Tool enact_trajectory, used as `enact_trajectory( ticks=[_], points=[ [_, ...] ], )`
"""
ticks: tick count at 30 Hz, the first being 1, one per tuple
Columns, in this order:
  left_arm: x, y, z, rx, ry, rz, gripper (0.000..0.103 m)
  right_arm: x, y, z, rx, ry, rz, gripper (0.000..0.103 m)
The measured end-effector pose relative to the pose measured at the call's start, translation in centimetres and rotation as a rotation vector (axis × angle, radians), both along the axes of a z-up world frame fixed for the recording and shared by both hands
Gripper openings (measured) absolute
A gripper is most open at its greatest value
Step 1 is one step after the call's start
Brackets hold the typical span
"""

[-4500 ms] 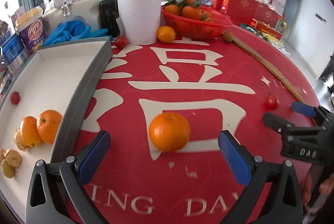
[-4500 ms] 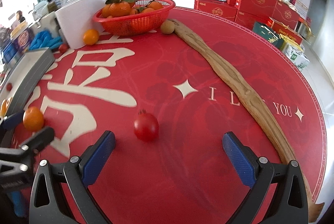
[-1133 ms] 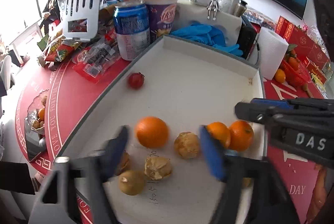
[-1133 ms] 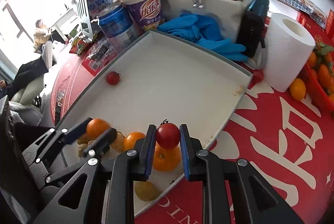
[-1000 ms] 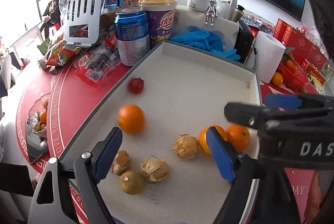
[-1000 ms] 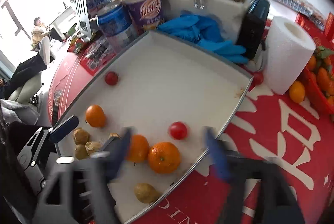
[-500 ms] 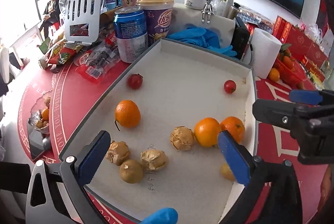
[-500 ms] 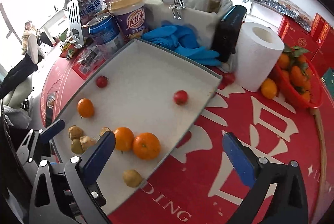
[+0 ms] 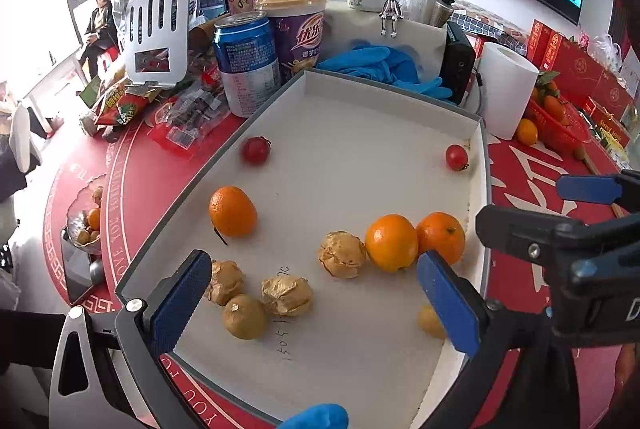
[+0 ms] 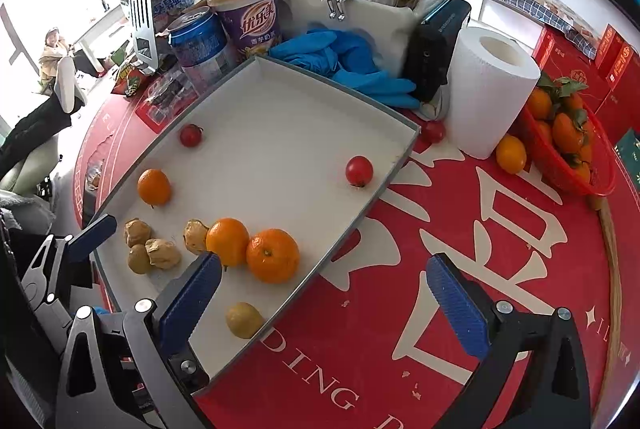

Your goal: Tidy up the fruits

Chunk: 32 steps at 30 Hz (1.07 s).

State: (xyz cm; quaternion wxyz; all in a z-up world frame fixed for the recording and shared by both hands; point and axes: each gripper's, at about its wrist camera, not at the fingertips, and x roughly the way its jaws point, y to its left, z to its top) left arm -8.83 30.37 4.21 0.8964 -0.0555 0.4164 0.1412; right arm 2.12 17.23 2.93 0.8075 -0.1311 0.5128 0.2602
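A white tray (image 9: pixel 384 109) with a grey rim lies on the red table. In it lie three oranges (image 9: pixel 232 211), two red tomatoes (image 9: pixel 456 156), several brown wrinkled fruits (image 9: pixel 342 255) and two yellow-green ones (image 9: pixel 244 316). My left gripper (image 9: pixel 316 299) is open and empty above the tray's near end. My right gripper (image 10: pixel 324 297) is open and empty over the tray's right rim (image 10: pixel 352 225); the same tomato (image 10: pixel 359 170) and oranges (image 10: pixel 273 255) show there.
A red basket of oranges (image 10: pixel 568 153), a loose orange (image 10: pixel 511 153), a tomato (image 10: pixel 433 131) and a paper roll (image 10: pixel 488 89) stand right of the tray. Behind it are blue gloves (image 9: pixel 384 65), a blue can (image 9: pixel 246 61) and a purple cup (image 9: pixel 296 29).
Both grippers opened and pulled back from the tray. The left one let go an orange, the right one a tomato, which rolled to the tray's far right side.
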Motion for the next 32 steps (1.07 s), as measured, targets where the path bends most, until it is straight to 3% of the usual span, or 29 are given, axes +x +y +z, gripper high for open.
enact_trajectory(
  ticks=[32],
  points=[
    [-0.4,-0.9,0.3,0.034,-0.007,-0.004,0.103,-1.2,0.5,0.0,-0.035,-0.029,0.044,0.103]
  ],
)
